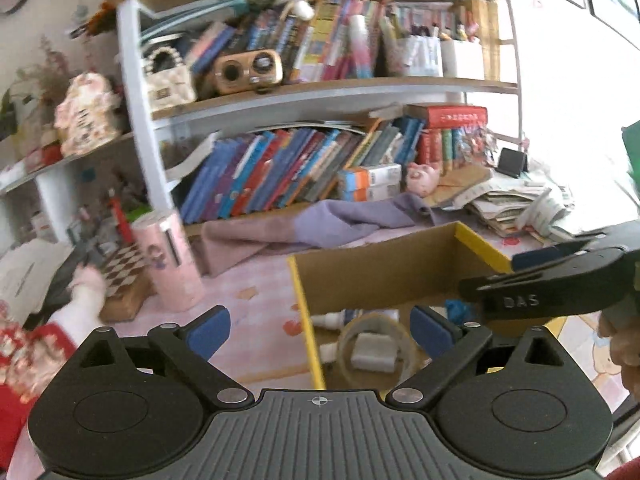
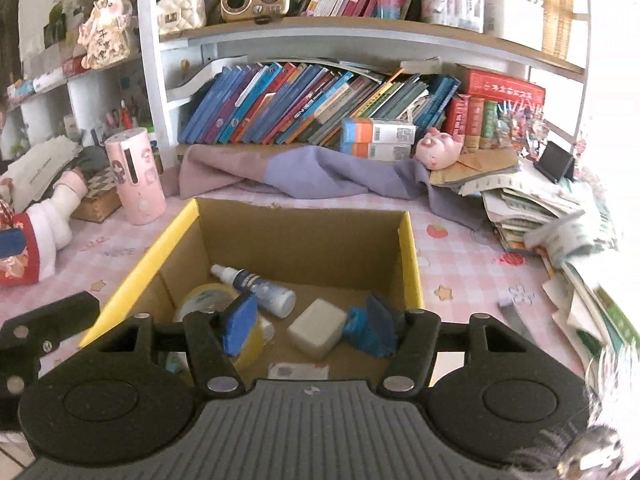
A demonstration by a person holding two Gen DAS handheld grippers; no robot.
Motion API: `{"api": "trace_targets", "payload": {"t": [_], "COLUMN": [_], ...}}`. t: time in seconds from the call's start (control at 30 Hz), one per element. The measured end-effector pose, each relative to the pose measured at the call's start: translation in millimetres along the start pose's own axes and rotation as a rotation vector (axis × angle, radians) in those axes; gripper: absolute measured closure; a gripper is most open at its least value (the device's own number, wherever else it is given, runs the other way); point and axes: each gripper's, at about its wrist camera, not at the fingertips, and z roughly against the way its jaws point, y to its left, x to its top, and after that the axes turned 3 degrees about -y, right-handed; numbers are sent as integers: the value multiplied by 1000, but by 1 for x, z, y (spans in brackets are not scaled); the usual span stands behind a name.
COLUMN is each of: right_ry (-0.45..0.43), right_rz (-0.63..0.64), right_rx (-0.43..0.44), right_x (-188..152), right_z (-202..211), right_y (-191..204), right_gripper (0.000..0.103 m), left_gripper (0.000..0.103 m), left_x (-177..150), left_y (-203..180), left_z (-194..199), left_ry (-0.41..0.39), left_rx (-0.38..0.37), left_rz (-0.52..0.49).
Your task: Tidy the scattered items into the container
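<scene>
Both grippers empty above the cardboard box.

Left gripper jaws spread wide; right gripper jaws parted, nothing between. Directly ahead, in the box: spray bottle, tape roll, white block.

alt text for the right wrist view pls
An open cardboard box holds a spray bottle, tape roll, white block and blue item. The right gripper hovers above, open and empty.

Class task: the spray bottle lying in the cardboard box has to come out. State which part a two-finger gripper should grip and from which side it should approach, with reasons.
Grip the spray bottle across its round body, coming down from above. It lies on its side, partly on the tape roll, and the cardboard box walls block sideways approaches.
</scene>
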Motion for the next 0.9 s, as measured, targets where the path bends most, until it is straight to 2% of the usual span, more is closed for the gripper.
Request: {"api": "trace_targets", "payload": {"t": [0.23, 0.37, 0.5, 0.9], "right_ry": [-15, -2, 25, 47], "right_rz": [-17, -33, -32, -11], "right_rx": [-29, -47, -58, -50], "right_x": [-24, -45, -64, -97], "right_z": [34, 51, 64, 100], "right_y": [33, 50, 66, 103], "right_gripper": [40, 39, 38, 26], "left_gripper": [4, 4, 4, 4], "left_x": [-23, -41, -58, -85], "left_y": [24, 35, 44, 62], "left_z": [36, 54, 71, 104], "left_ry": [-7, 28, 59, 101], "left_rx": [47, 66, 73, 79], "left_rz": [46, 63, 70, 100]}}
